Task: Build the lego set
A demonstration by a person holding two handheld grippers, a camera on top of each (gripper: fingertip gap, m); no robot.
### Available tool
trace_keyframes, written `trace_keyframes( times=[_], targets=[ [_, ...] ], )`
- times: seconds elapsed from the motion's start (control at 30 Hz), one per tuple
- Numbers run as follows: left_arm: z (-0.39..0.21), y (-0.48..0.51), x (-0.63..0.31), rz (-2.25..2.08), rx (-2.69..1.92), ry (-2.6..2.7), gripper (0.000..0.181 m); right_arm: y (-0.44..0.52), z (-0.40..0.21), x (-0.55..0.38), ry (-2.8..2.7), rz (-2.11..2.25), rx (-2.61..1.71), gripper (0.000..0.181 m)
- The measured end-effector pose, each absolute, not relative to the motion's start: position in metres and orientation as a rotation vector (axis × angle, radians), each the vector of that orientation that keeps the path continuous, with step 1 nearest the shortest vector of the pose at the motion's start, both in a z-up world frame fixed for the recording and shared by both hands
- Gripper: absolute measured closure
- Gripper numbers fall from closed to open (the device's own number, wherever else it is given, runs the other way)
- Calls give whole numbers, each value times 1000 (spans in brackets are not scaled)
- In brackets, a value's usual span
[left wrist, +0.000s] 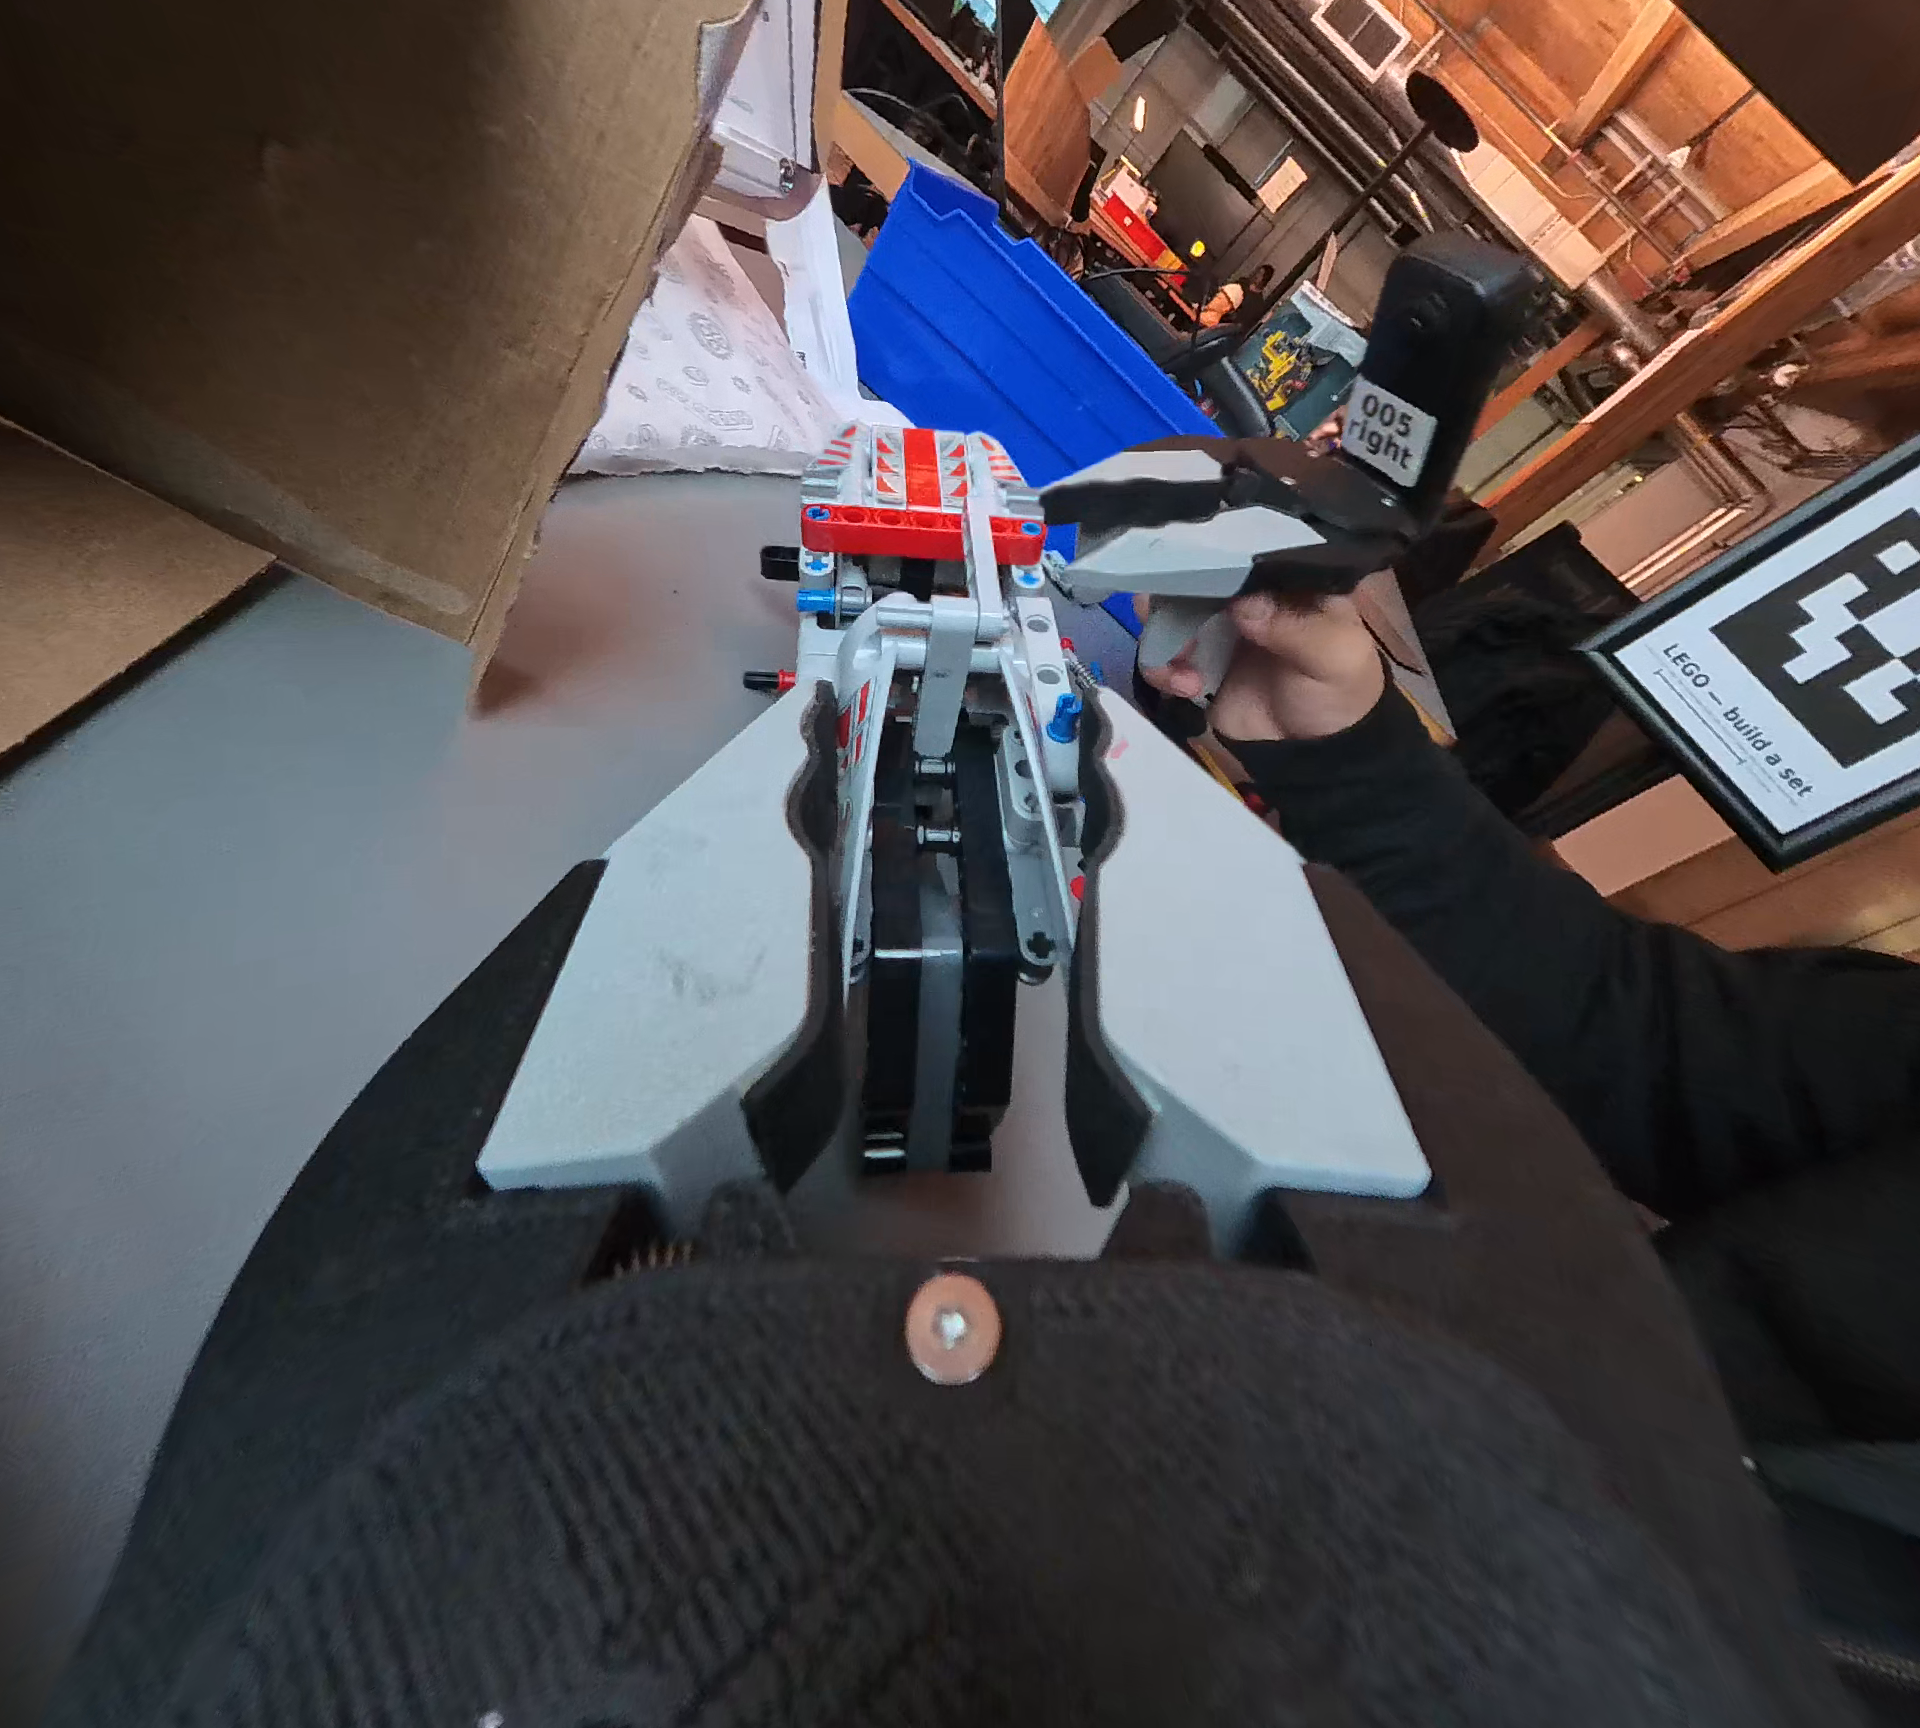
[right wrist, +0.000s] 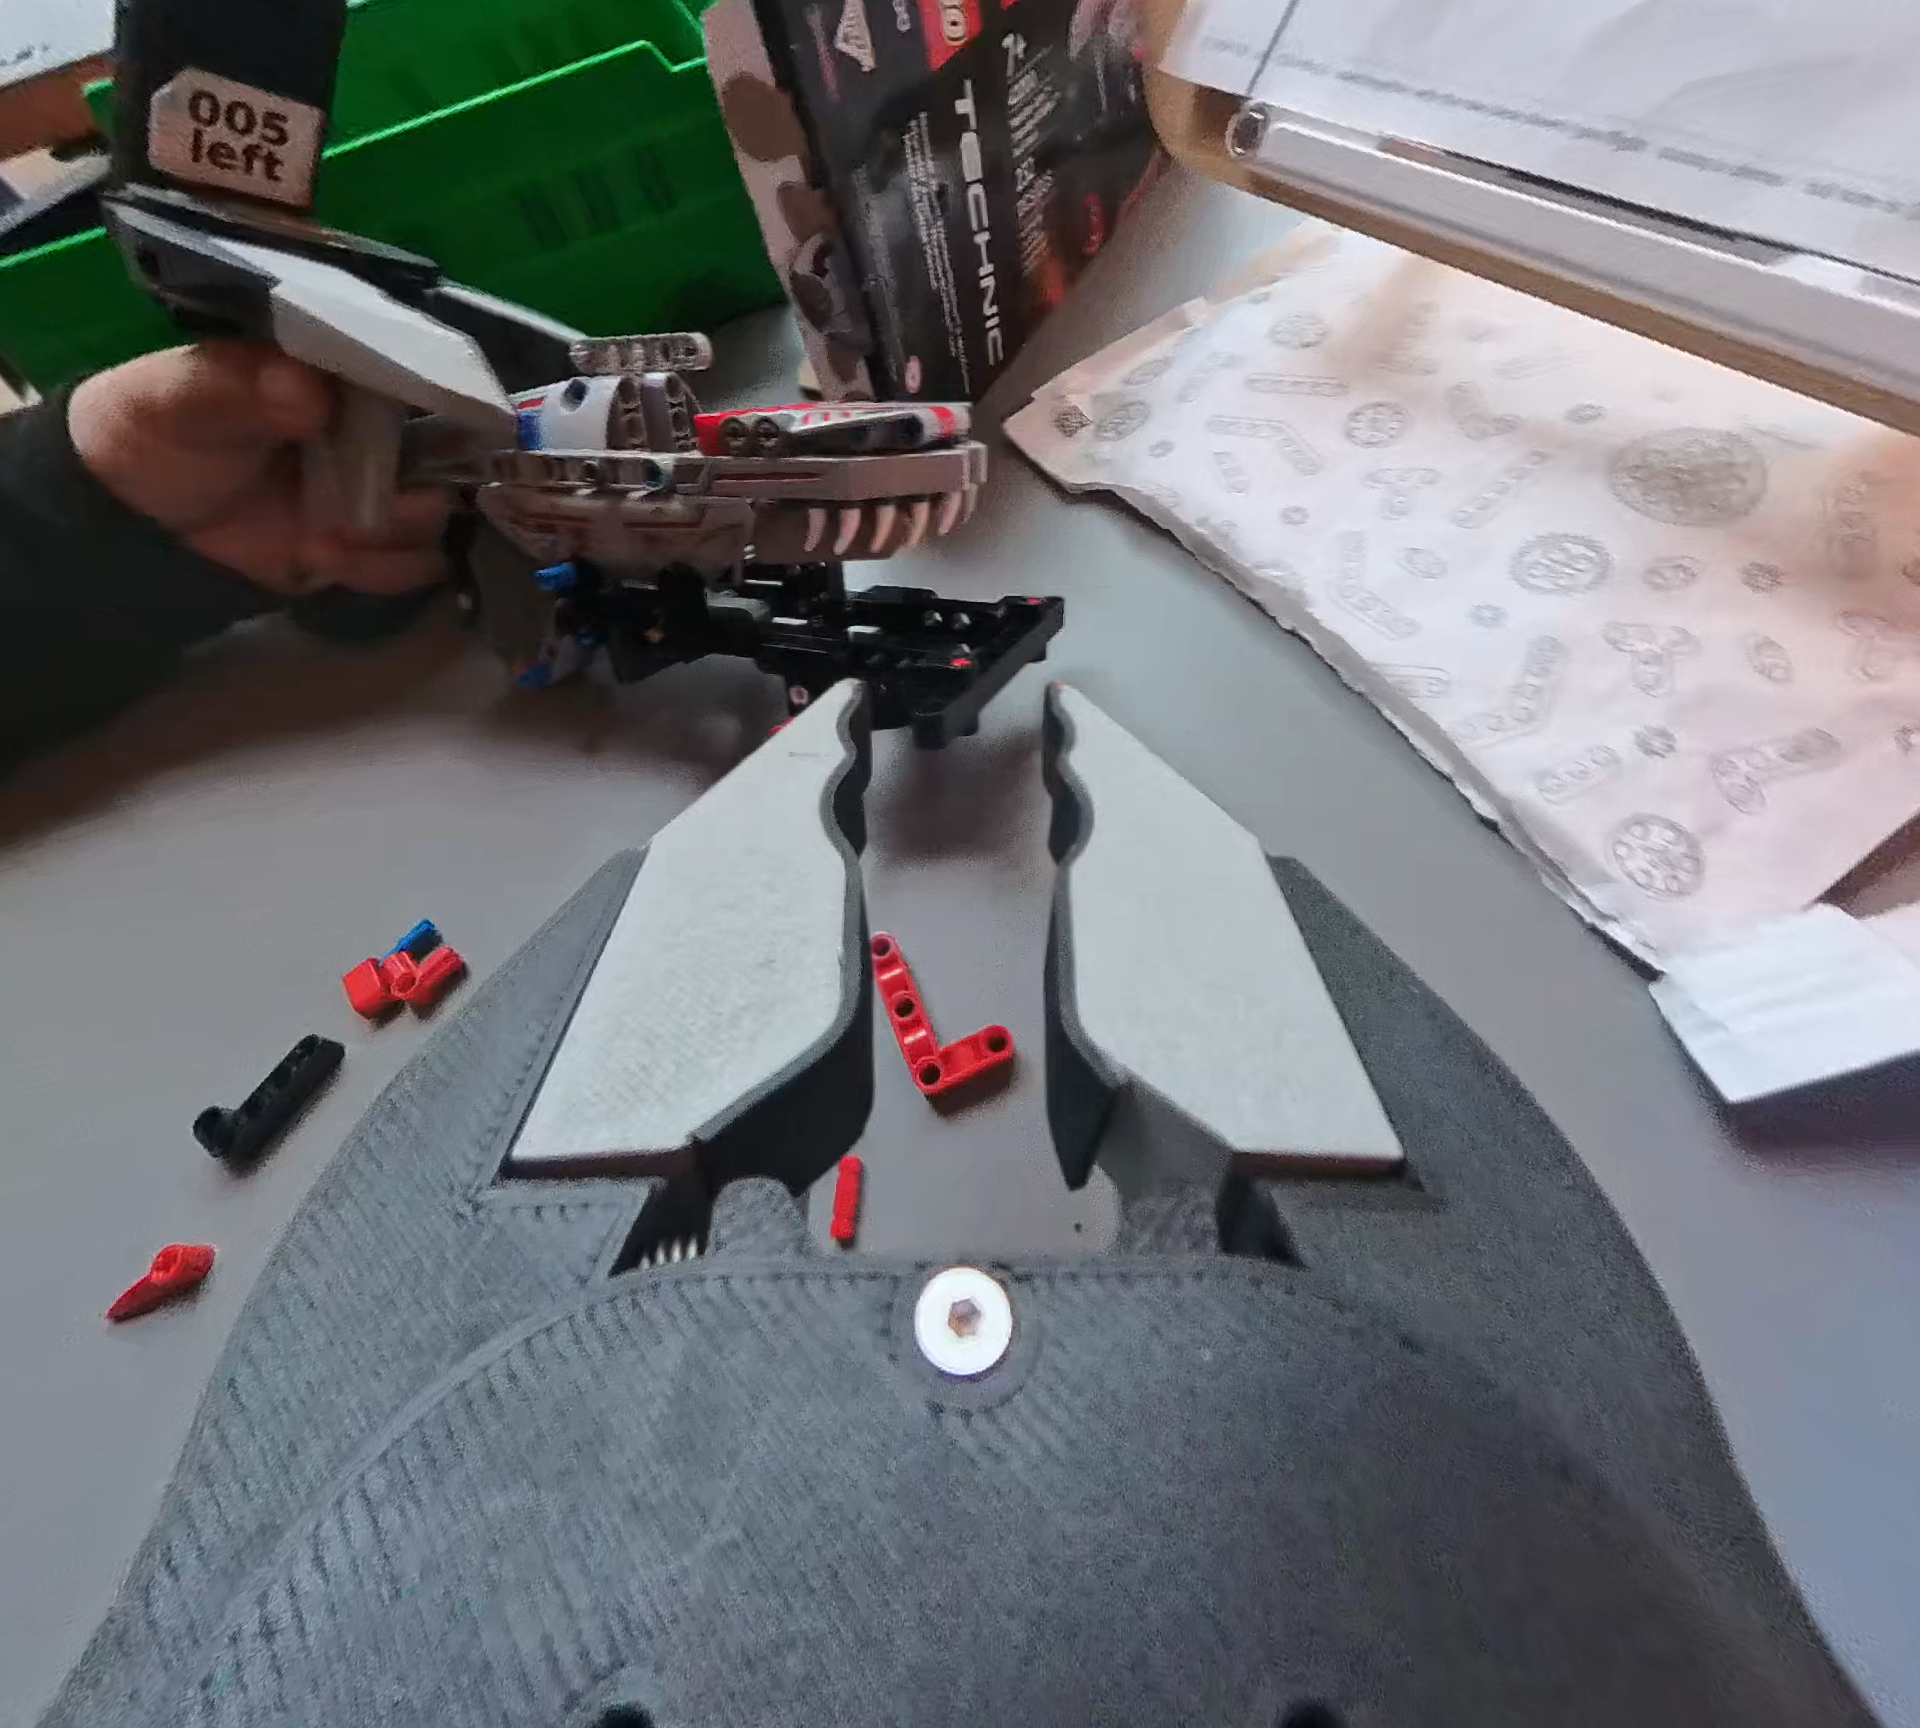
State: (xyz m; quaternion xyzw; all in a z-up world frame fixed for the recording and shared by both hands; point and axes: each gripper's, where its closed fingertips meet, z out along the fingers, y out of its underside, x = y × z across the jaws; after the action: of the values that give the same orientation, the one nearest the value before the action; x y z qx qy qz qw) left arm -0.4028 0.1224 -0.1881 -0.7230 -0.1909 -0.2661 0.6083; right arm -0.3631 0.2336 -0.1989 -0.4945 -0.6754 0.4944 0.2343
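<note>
My left gripper (left wrist: pixel 951 712) is shut on the partly built lego model (left wrist: pixel 925 639), a grey, white and red body on a black frame, and holds it above the grey table (left wrist: pixel 260 847). In the right wrist view the model (right wrist: pixel 727 473) sticks out level from the left gripper (right wrist: pixel 499 400), with its black frame (right wrist: pixel 904 639) underneath. My right gripper (right wrist: pixel 954 696) is open and empty, just in front of the frame; in the left wrist view it (left wrist: pixel 1055 540) is at the model's right side. A red L-shaped beam (right wrist: pixel 940 1034) and a red pin (right wrist: pixel 847 1200) lie on the table under my right fingers.
Loose pieces lie left of my right gripper: a black beam (right wrist: pixel 265 1102), a red-and-blue connector (right wrist: pixel 400 977), a small red piece (right wrist: pixel 161 1278). Around them are a green bin (right wrist: pixel 540 120), the lego box (right wrist: pixel 935 120), a paper bag (right wrist: pixel 1507 587), a blue bin (left wrist: pixel 987 338) and a cardboard box (left wrist: pixel 312 172). The grippers' ends are close to 12 centimetres from one another.
</note>
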Motion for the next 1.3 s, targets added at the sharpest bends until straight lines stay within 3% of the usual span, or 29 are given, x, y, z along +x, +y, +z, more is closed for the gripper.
trace_keyframes(
  times=[0.27, 0.53, 1.13, 1.3],
  targets=[
    [-187, 123, -398, -588, -1694, -388, 137, 225, -218, -360, -1944, 1423, -1463, 150],
    [-187, 124, -393, -581, -1711, -346, 137, 218, -231, -357, -2043, 1306, -1416, 169],
    [-184, 123, -385, -428, -1761, -188, 137, 210, -248, -350, -2191, 1091, -1310, 169],
    [-165, 113, -397, -557, -1620, -283, 137, 194, -227, -346, -2165, 1391, -1309, 167]
  ],
)
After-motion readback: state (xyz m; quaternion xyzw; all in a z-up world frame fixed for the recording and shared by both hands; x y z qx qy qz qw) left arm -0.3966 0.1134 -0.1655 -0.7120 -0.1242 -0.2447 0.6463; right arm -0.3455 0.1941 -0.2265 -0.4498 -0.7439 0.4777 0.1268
